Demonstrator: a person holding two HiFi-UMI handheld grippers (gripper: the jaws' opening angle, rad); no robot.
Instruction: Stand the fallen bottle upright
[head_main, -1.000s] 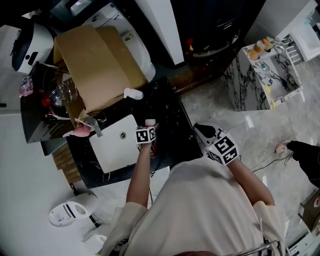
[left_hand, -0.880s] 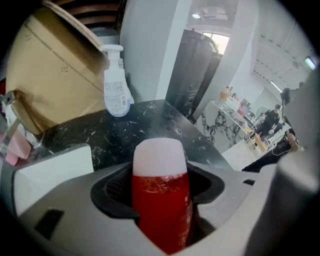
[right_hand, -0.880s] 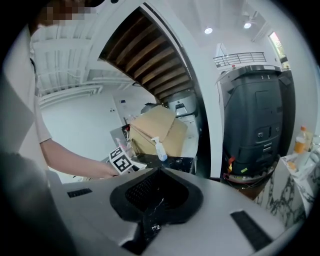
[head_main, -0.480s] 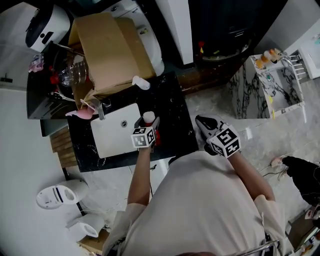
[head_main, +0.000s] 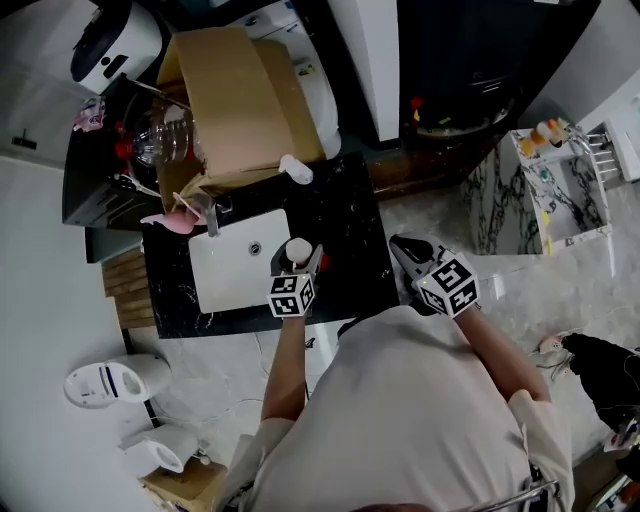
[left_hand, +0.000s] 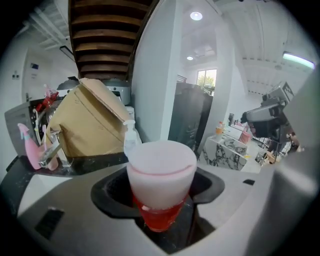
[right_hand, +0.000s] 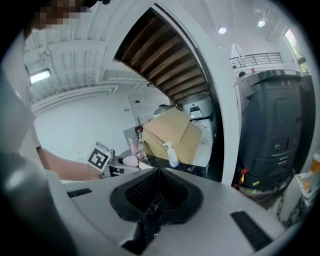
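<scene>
The jaws of the left gripper (head_main: 303, 268) are clamped on the bottle (left_hand: 161, 182), 1 jaw on each side of its clear body, which holds red liquid. The wide pale cap stands above the jaws. From the head view the cap's round top faces the camera, so the bottle stands roughly upright in the grip. It sits over the black counter (head_main: 352, 262), just beside the right edge of the white sink (head_main: 225, 275). Whether its base touches the counter cannot be told, since the gripper covers it.

The jaws of the right gripper (right_hand: 155, 210) are pressed together with nothing between them. This gripper hangs off the right side of the counter, over the pale marble floor (head_main: 430, 210), well apart from the bottle.

At the far edge of the counter a small white spray bottle (head_main: 296, 170) stands upright, just in front of a large cardboard box (head_main: 235, 95) that leans behind the counter. At the sink's far left corner is a metal faucet (head_main: 212, 215), with a pink object (head_main: 170, 222) just to its left. A white round appliance (head_main: 115, 45) sits beyond the box at the upper left. A marble-patterned stand (head_main: 520, 185) is off to the right on the floor.
</scene>
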